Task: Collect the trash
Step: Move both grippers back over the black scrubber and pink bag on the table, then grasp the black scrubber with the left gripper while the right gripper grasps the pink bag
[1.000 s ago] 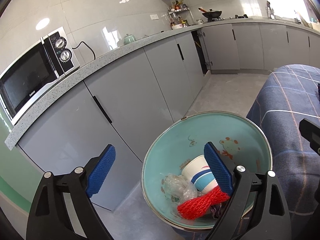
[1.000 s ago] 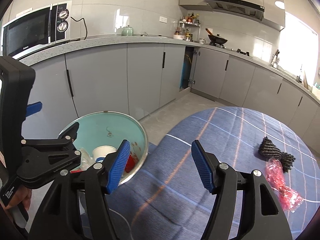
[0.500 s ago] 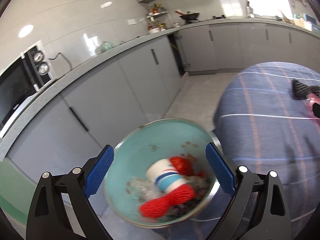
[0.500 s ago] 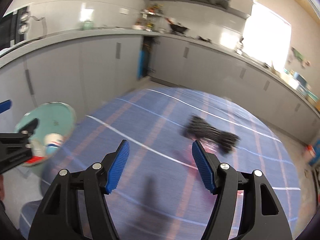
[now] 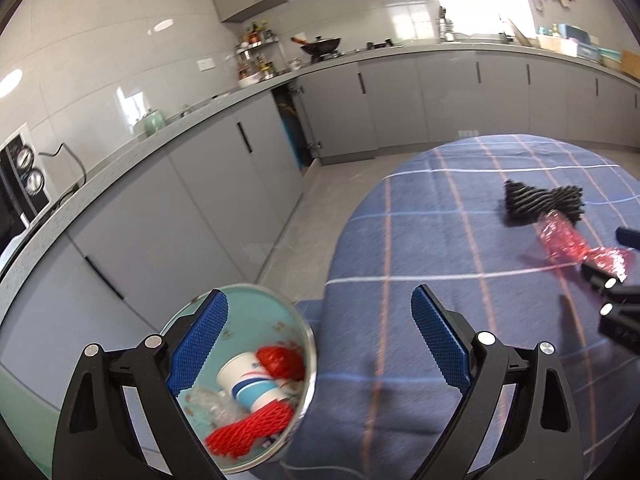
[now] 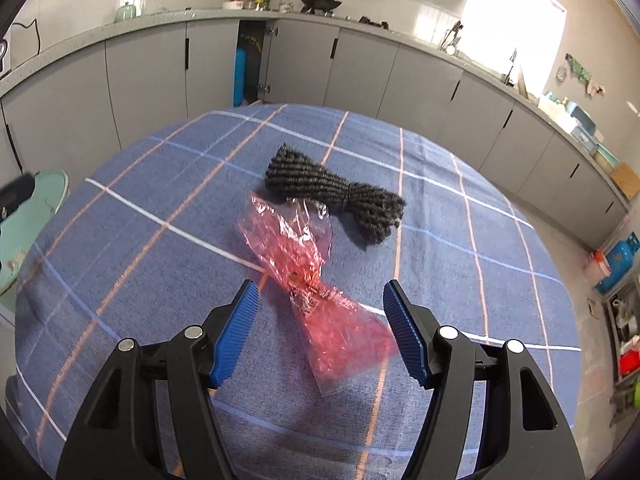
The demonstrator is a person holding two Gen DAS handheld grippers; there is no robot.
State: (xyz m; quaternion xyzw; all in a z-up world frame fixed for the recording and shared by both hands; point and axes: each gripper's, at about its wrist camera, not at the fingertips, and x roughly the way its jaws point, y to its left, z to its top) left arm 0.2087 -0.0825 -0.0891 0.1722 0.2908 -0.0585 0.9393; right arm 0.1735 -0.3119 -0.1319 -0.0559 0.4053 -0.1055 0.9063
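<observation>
A crumpled red plastic wrapper [image 6: 304, 264] lies on the blue plaid tablecloth [image 6: 160, 280]. My right gripper [image 6: 320, 316] hovers over its near end, open, one pad on either side and neither touching it. Just beyond it lies a black mesh bundle [image 6: 332, 192]. In the left wrist view both show at the right: the wrapper [image 5: 568, 240] and the bundle [image 5: 540, 200]. My left gripper [image 5: 320, 340] is open with nothing between its pads. A teal bowl [image 5: 280, 312] sits below the table's edge behind its left finger. The bowl holds a paper cup [image 5: 248, 380], red mesh [image 5: 248, 428] and clear plastic.
Grey cabinets and a countertop run round the room, with a microwave [image 5: 20, 184] at the left and a wok [image 6: 320, 0] on the stove. One cabinet stands open on a blue cylinder [image 6: 239, 76]. Bare floor [image 5: 312, 200] lies between table and cabinets.
Both views swung right, from the bowl towards the table. The right gripper came over the red wrapper. The bowl slid from the left gripper's right finger to its left. Jaw widths unchanged.
</observation>
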